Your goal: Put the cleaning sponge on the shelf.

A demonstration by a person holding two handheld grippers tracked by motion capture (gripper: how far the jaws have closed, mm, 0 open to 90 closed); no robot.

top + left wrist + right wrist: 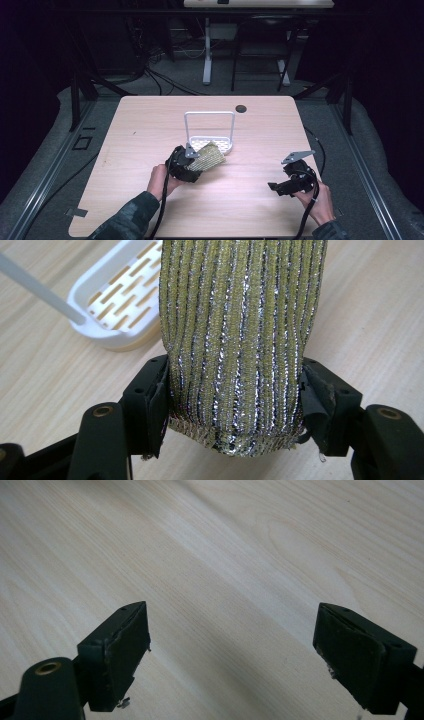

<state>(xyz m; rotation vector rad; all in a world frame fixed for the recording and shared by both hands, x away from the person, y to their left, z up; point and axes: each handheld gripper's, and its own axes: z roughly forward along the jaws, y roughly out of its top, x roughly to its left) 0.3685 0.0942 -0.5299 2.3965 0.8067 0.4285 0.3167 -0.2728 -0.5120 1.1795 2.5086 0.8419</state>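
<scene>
Left tool (196,165) clenched on sponge (240,335) (yellow, silver-threaded) at frame centre beside rack (229,146); right tool (232,650) released, lower right

Ahead of left gripper (196,168): white rack (212,145) and its tall handle loop (209,116) stand close, blocking.
Between the hands: bare table (250,170), open passage.
Right gripper (280,188): bare wood all around.
</scene>
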